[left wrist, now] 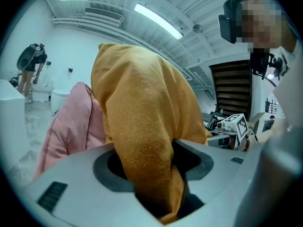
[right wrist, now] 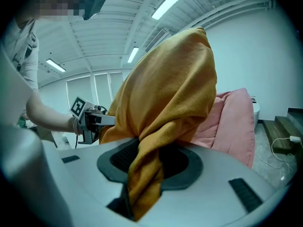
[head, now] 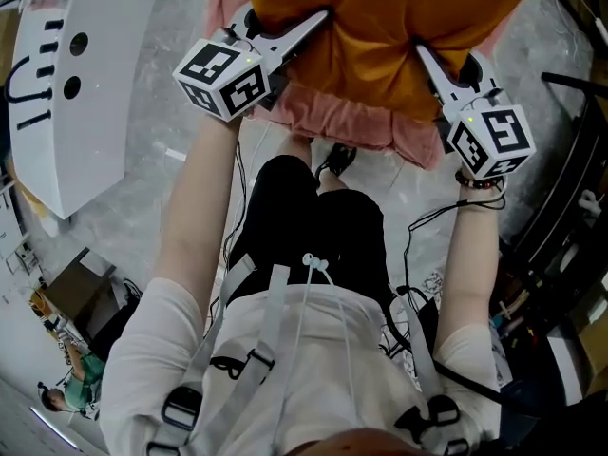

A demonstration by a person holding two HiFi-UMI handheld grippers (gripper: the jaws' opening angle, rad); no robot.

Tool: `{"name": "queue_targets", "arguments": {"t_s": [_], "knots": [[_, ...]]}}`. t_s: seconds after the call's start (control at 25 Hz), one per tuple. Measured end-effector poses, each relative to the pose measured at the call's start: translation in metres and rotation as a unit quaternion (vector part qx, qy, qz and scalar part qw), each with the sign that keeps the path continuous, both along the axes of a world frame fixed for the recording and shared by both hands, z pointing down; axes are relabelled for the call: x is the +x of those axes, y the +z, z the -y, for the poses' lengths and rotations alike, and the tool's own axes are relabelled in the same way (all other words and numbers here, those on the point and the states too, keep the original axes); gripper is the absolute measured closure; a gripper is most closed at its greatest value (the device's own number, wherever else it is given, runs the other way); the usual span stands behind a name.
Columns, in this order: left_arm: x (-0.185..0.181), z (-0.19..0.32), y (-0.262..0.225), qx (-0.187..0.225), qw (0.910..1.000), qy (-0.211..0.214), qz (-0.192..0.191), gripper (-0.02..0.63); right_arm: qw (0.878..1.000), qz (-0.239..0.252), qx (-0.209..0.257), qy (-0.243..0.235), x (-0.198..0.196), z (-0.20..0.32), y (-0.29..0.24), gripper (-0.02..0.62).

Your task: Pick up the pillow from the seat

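Note:
The mustard-yellow pillow (head: pixel 380 27) hangs between both grippers, above the pink seat (head: pixel 332 117). My left gripper (head: pixel 318 17) is shut on the pillow's left edge. In the left gripper view a fold of the pillow (left wrist: pixel 142 108) is pinched between the jaws of the left gripper (left wrist: pixel 158 188). My right gripper (head: pixel 423 55) is shut on the pillow's right edge, and in its own view the right gripper (right wrist: pixel 142 183) has a bunch of the pillow's cloth (right wrist: pixel 170 93) pressed between its pads. The pink seat (right wrist: pixel 232 122) shows behind the pillow.
A white curved shell (head: pixel 85 74) stands to the left on the grey floor. Dark racks and cables (head: pixel 570 207) crowd the right side. The person's shoe (head: pixel 337 160) is just in front of the seat. Steps (right wrist: pixel 284 131) rise at the far right.

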State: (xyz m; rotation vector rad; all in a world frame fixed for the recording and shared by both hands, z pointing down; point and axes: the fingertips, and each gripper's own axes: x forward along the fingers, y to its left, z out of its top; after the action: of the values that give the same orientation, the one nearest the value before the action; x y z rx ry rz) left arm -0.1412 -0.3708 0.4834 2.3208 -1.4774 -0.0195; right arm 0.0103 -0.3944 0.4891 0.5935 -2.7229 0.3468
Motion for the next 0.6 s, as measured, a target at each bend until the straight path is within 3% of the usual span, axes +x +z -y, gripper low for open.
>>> {"name": "queue_targets", "arguments": {"t_s": [0.6], "knots": [[0.022, 0.011, -0.119, 0.087, 0.996, 0.007, 0.016, 0.354, 0.995, 0.015, 0.095, 0.011, 0.019, 0.011, -0.117, 0.443]]}}
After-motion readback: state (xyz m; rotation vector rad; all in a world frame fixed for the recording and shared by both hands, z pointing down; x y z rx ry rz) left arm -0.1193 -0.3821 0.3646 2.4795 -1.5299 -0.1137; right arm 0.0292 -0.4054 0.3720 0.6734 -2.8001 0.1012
